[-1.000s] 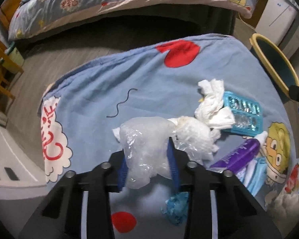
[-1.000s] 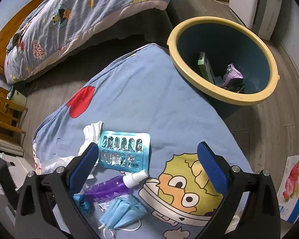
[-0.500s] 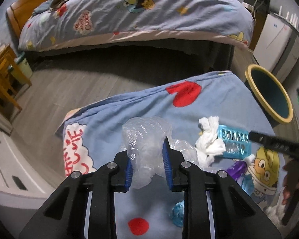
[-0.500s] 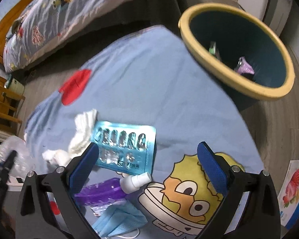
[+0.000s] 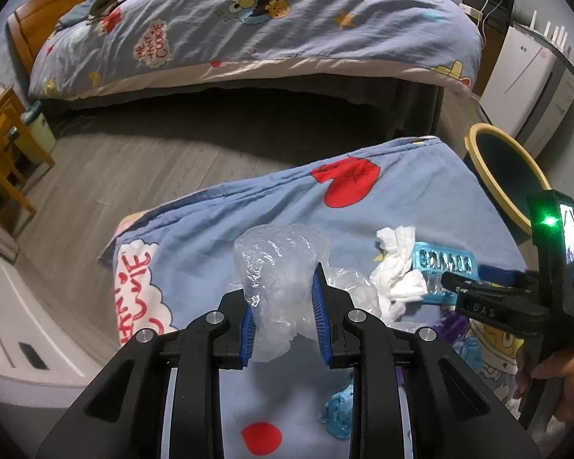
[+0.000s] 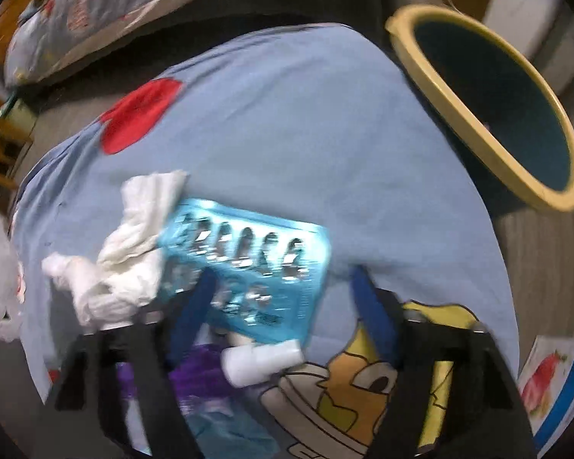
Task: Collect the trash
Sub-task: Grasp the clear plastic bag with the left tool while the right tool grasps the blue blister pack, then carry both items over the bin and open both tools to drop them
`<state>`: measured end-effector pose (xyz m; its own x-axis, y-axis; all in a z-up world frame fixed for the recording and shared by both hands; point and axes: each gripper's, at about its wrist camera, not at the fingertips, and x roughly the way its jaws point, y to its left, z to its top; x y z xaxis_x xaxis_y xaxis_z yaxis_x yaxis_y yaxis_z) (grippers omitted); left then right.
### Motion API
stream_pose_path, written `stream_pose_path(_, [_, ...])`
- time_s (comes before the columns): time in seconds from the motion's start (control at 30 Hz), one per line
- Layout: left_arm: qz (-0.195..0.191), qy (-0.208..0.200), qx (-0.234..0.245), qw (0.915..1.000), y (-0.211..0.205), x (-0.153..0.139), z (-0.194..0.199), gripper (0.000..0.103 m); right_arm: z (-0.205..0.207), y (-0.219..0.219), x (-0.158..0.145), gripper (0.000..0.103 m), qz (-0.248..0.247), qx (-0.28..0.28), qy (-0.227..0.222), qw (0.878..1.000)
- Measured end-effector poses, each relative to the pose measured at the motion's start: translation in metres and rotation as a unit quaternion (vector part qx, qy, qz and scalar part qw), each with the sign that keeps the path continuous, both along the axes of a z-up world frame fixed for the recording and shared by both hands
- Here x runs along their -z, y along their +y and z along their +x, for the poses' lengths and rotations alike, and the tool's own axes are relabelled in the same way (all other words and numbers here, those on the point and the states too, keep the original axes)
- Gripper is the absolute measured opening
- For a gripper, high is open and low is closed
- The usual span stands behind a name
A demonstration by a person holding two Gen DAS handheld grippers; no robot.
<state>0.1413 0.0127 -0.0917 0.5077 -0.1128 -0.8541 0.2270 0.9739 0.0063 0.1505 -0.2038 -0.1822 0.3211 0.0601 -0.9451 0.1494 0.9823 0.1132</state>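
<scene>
- The left gripper (image 5: pixel 285 311) pinches a crumpled clear plastic bag (image 5: pixel 279 267) between its blue pads, lifted above the blue cartoon-print cloth (image 5: pixel 248 210) that covers the table.
- The right gripper (image 6: pixel 283 306) points down over the blue blister pack (image 6: pixel 248 264); its jaws have just been closing, and the pack lies between them. The view is blurred, and the pads do not appear to press on the pack.
- The blister pack lies flat on the cloth, touching a crumpled white tissue (image 6: pixel 134 244) on its left.
- A purple spray bottle (image 6: pixel 225 371) with a white cap lies just below the pack.
- A small blue crumpled wad (image 5: pixel 340 409) lies on the cloth near the left gripper.
- The yellow-rimmed bin (image 6: pixel 490 114) stands on the floor beside the table's far right corner.
</scene>
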Motion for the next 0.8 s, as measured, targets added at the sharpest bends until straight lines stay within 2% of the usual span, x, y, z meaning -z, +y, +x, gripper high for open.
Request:
stream_pose_path(0.1, [-0.001, 0.001, 0.0, 1.0, 0.001, 0.0, 0.0, 0.027, 0.001, 0.004, 0.0, 0.056, 0.004, -0.013, 0.0, 1.0])
stream_pose_path(0.33, [0.0, -0.006, 0.001, 1.0, 0.002, -0.002, 0.0, 0.027, -0.001, -0.012, -0.017, 0.055, 0.037, 0.029, -0.029, 0.998])
stream_pose_path(0.5, [-0.008, -0.011, -0.002, 0.9999, 0.003, -0.005, 0.002, 0.027, -0.003, -0.021, -0.035, 0.055, 0.038, 0.041, -0.052, 0.997])
stream_pose_path(0.6, [-0.013, -0.017, 0.0, 0.9998, -0.001, -0.01, 0.002, 0.027, -0.005, -0.026, -0.055, 0.055, 0.033, 0.032, -0.067, 0.997])
stream_pose_path(0.8, [-0.031, -0.046, 0.014, 0.9983, -0.014, -0.027, -0.001, 0.027, -0.011, -0.031, -0.121, 0.055, 0.023, -0.011, -0.116, 0.993])
